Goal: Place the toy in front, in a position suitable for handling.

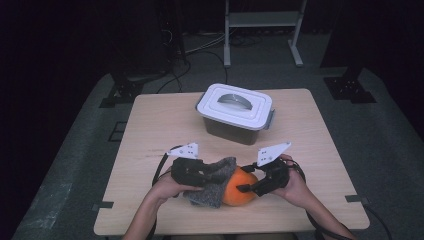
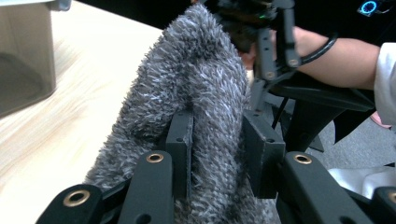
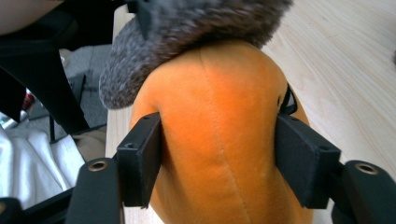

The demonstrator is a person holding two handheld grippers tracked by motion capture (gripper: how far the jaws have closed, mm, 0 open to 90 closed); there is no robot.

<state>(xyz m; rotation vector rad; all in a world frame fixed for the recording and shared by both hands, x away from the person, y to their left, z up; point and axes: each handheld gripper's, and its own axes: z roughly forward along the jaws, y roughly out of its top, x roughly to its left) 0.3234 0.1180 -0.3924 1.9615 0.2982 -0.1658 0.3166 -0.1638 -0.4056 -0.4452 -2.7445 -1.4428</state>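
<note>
We saw the left gripper (image 1: 212, 176) pinching the grey fuzzy cloth (image 2: 196, 98) between its 2 jaws. The right gripper (image 1: 245, 188) had its jaws spread around the orange plush toy (image 3: 215, 135), pads seemingly barely touching. Both lay near the table (image 1: 150, 125) front edge, below the lidded container (image 1: 235, 112).

No readable text, label, brand, number or sign in any view.
</note>
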